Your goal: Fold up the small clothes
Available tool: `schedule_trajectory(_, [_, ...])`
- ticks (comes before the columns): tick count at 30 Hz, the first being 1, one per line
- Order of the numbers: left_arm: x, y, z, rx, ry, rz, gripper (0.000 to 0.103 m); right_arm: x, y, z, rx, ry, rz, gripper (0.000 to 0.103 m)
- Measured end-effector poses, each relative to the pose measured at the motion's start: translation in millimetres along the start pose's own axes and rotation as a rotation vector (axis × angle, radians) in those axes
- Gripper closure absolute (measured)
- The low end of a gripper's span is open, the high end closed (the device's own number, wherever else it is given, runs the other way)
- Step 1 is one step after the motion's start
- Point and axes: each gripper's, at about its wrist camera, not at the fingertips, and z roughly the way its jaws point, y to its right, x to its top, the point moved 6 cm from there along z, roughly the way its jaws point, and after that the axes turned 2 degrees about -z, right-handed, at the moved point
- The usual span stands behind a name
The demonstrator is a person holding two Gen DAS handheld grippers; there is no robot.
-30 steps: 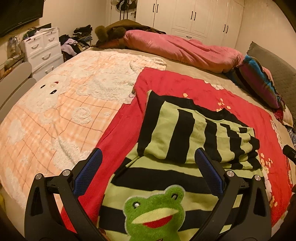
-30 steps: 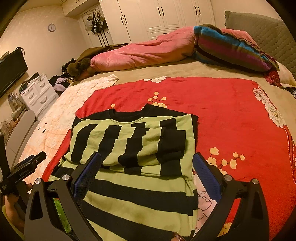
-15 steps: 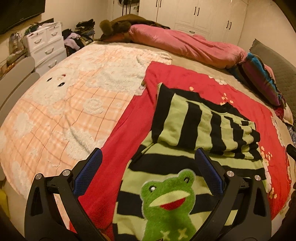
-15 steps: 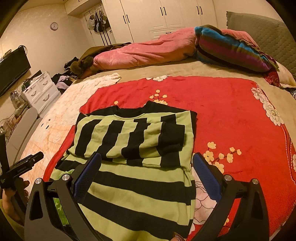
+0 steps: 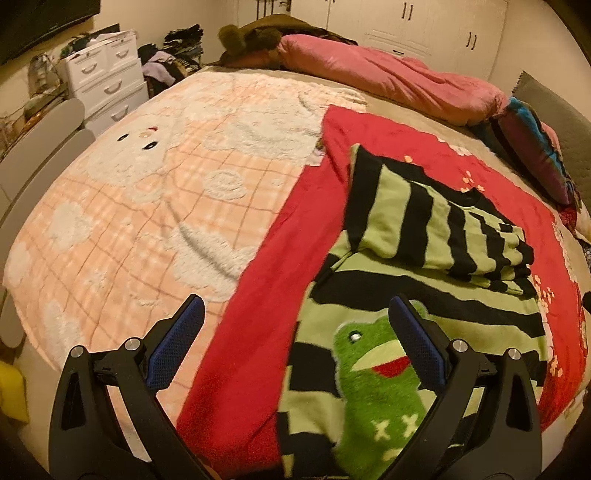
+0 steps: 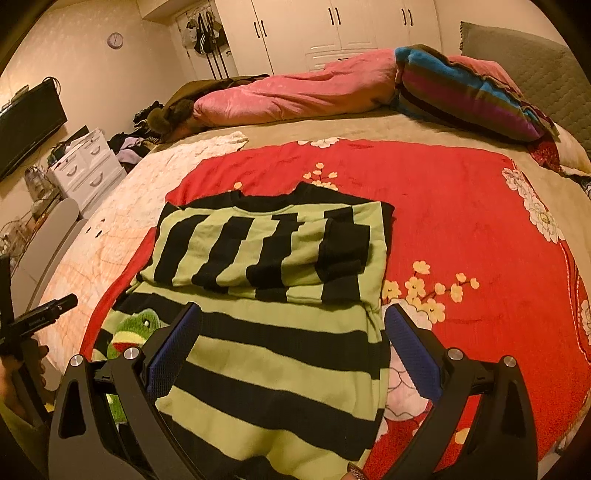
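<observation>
A small green-and-black striped sweater (image 5: 424, 295) (image 6: 266, 332) lies on a red flowered blanket (image 5: 295, 236) (image 6: 461, 206) on the bed. Its top half with the sleeves is folded down over the body (image 6: 266, 251). A plush green frog patch (image 5: 376, 376) (image 6: 131, 330) sits on the lower front. My left gripper (image 5: 295, 332) is open and empty, over the sweater's left edge near the hem. My right gripper (image 6: 291, 339) is open and empty, over the lower right part of the sweater. The left gripper's body also shows in the right wrist view (image 6: 37, 317).
A peach plaid bear blanket (image 5: 147, 206) covers the bed's left side. A rolled pink duvet (image 6: 295, 96) and a striped pillow (image 6: 461, 96) lie at the far edge. White drawers (image 5: 107, 77) stand beside the bed, wardrobes (image 6: 332, 29) behind.
My left gripper has drawn back and to the left, so the frog patch now sits under its right finger. My right gripper has drawn back slightly. The sweater has not moved.
</observation>
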Motion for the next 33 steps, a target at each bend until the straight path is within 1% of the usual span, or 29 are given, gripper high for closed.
schedule_trajectory(7, [-6,-16,-5,0.006,-0.017,-0.027,0.009,-16,0,-4,0.000,-0.028,-0.012,0.004])
schedule_trajectory(11, [-12,-21,-7,0.012,-0.028,-0.020,0.009,-29,-1,-4,-0.001,-0.054,-0.029,0.004])
schedule_trajectory(14, [-20,-20,-8,-0.003,-0.047,-0.010,0.009,-41,0,-5,0.004,-0.079,-0.044,0.004])
schedule_trajectory(16, [-25,-20,-9,-0.011,-0.058,-0.006,0.009,-50,0,-5,-0.002,-0.094,-0.056,0.004])
schedule_trajectory(22, [-38,-20,-9,-0.004,-0.081,0.016,0.009,-78,4,-9,-0.012,-0.145,-0.083,0.004])
schedule_trajectory(26, [-50,-18,-7,-0.014,-0.112,0.029,0.009,-100,8,-9,-0.017,-0.185,-0.084,0.004])
schedule_trajectory(30, [-61,-18,-2,-0.026,-0.143,0.028,0.009,-121,10,-9,-0.014,-0.230,-0.084,0.004])
schedule_trajectory(33, [-69,-17,-1,-0.022,-0.162,0.039,0.009,-137,6,-9,0.005,-0.269,-0.088,0.004])
